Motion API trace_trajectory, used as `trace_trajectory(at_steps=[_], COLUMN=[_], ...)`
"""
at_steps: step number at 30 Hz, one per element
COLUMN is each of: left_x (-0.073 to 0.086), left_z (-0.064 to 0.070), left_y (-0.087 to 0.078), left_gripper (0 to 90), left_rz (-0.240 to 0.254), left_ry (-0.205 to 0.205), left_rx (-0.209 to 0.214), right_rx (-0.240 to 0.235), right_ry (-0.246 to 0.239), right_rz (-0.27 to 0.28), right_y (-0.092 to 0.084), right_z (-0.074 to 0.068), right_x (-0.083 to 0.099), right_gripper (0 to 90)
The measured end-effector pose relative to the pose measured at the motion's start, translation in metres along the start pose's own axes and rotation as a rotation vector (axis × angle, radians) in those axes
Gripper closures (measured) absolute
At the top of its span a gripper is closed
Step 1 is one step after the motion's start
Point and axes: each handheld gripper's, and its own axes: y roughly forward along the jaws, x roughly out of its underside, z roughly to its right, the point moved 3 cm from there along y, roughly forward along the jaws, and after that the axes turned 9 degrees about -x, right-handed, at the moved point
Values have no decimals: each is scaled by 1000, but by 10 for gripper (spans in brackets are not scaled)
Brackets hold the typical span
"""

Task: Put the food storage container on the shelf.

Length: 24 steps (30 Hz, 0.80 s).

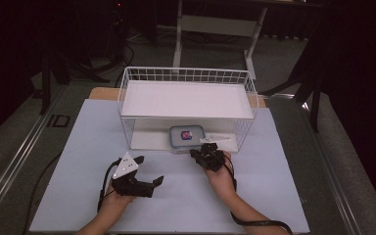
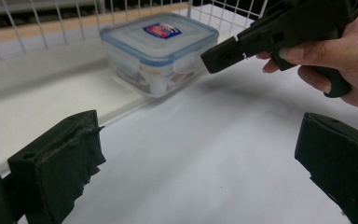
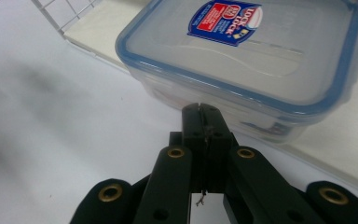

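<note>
A clear plastic food box with a blue-rimmed lid and a red and blue label sits on the lower floor of a white wire rack, at its open front. My right gripper is shut with nothing between its jaws. Its tip points at the box's near wall, very close to it; whether it touches I cannot tell. My left gripper stands open over the bare white table, to the left of the box and nearer the person, its jaws wide apart and empty.
The rack has a white upper shelf above the box and wire walls at its sides and back. The white table sheet spreads out in front of and beside the rack. A cable trails from the right gripper.
</note>
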Motion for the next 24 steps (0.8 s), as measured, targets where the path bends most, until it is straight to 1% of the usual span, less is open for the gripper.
trace_trajectory(at_steps=[4,5,6,9,12,14,19,21,24], left_x=[0,0,1,1,1,1,1,1,2], left_z=[-1,-1,-2,-2,-1,0,2,2,2], left_y=[1,2,2,2,2,2,2,2,2], left_gripper=[15,15,15,15,15,15,15,15,15], left_rz=[6,-2,-3,-2,1,3,-3,-1,-4], left_ry=[-12,-28,-28,-30,-24,-17,1,-5,-2], left_rx=[-7,-8,-6,-2,1,-1,2,4,5], right_rx=[-2,-2,-4,-4,4,2,4,11,9], right_ry=[-7,-13,-21,-25,-28,-12,-8,-16,-19], right_rz=[4,6,12,13,15,19,24,24,22], right_y=[5,6,9,13,16,18,24,27,30], right_z=[-2,-3,-4,-5,-5,-4,-3,-3,-4], right_x=[-3,-4,-8,-12,-15,-18,-23,-24,-26], right_gripper=[898,899,899,899,899,899,899,898,898])
